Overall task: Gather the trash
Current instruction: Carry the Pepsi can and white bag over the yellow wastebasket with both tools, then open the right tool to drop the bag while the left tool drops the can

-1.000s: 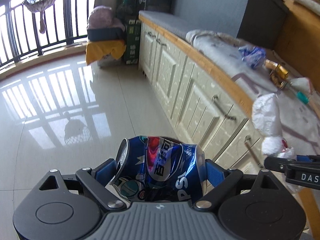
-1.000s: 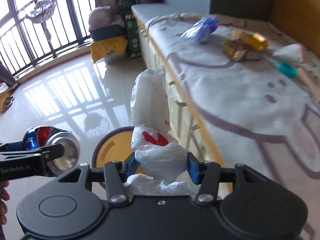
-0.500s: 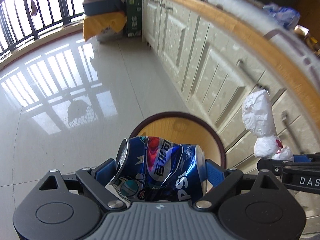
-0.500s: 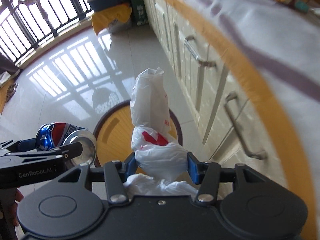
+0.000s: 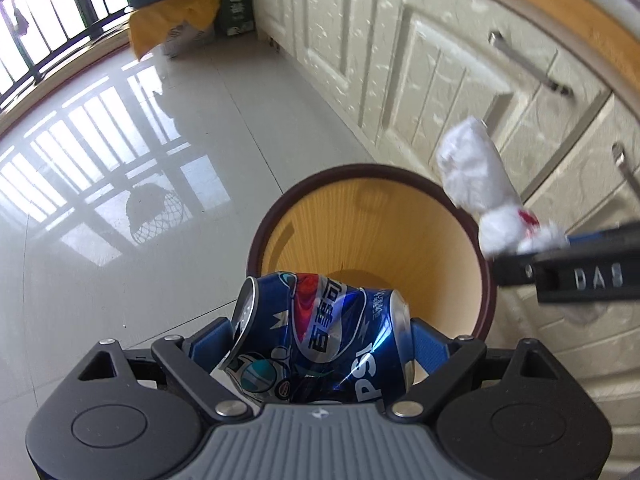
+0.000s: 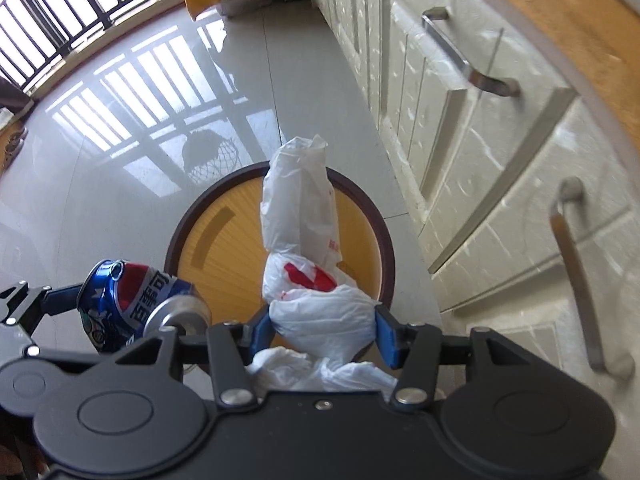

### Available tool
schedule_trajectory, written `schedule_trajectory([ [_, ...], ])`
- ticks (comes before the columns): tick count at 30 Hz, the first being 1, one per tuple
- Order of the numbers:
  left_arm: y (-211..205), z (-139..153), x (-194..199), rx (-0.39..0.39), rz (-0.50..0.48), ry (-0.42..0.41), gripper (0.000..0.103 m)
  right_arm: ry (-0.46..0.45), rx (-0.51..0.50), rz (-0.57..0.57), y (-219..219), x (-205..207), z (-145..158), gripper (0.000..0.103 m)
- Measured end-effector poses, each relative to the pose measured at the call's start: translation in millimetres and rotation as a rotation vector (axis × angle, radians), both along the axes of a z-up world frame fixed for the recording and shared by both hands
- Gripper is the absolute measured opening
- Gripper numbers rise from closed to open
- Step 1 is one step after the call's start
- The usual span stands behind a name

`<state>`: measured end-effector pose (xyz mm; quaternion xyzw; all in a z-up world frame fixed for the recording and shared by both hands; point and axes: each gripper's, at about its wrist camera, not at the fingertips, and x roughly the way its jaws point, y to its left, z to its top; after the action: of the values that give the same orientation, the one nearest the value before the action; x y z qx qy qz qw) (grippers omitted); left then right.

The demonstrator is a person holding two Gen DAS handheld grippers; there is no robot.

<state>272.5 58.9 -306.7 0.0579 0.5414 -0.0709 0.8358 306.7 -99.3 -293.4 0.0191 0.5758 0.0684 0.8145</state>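
My left gripper (image 5: 320,340) is shut on a crushed blue Pepsi can (image 5: 320,332) and holds it above the near rim of a round wooden bin (image 5: 372,220) with a dark rim. My right gripper (image 6: 322,330) is shut on a crumpled white plastic bag (image 6: 304,216) with red print, held over the bin (image 6: 224,240). The bag (image 5: 480,184) and the right gripper's finger show at the right of the left wrist view. The can (image 6: 132,300) shows at lower left of the right wrist view.
Cream cabinet doors (image 6: 480,128) with metal handles (image 6: 460,56) run along the right under a wooden counter edge. Glossy tiled floor (image 5: 120,208) lies to the left. A yellow cloth over boxes (image 5: 172,28) stands far back by a black railing.
Both grippers have dropped lower and tilted down toward the bin. The countertop has left both views, and the bin now fills the middle. Both grips are unchanged.
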Motion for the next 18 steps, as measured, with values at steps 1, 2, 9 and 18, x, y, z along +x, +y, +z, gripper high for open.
schedule_trajectory([
  [1, -0.3, -2.2, 1.2, 0.003, -0.009, 0.002, 0.093, 0.002, -0.005, 0.005, 1.5, 2.5, -0.8, 0.054],
  [2, -1.1, -4.4, 2.7, 0.005, -0.019, 0.003, 0.093, 0.001, -0.009, 0.011, 2.1, 5.3, -0.8, 0.054],
  [9, -7.2, -11.1, 12.2, 0.025, -0.072, 0.001, 0.093, -0.003, -0.03, 0.028, 17.5, 19.4, -0.9, 0.054],
  [18, -13.7, -10.2, 20.9, 0.03, -0.145, -0.018, 0.093, -0.079, 0.0, 0.028, 28.8, 25.0, 11.2, 0.062],
])
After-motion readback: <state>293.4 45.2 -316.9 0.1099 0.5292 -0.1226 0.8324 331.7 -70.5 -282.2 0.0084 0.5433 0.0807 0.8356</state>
